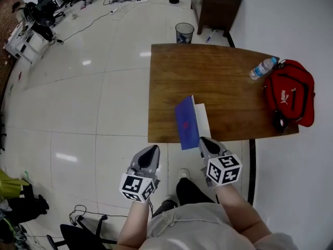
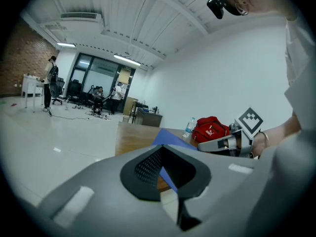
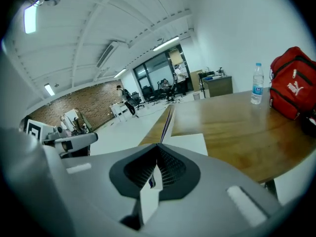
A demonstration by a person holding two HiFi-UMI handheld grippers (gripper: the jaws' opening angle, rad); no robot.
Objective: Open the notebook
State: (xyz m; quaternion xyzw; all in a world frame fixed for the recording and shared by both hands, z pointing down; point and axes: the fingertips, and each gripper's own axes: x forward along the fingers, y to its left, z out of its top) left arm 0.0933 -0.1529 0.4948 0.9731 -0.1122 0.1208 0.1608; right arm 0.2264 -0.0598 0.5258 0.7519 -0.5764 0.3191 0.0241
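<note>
The left tool [image 1: 154,148] is hovering just off the near edge of the surface [image 1: 218,82], its jaws pressed together on nothing, with the notebook [image 1: 188,129] lying at its 1 o'clock. The right tool [image 1: 204,140] is pinching the near end of the notebook's blue cover [image 1: 185,120]. The cover is standing raised on edge and running toward 12 o'clock, a white page [image 1: 202,120] lying exposed just beside it. Farther off, at 2 o'clock, a water bottle [image 1: 263,68] and a red bag [image 1: 291,92] are resting by the surface's right end.
</note>
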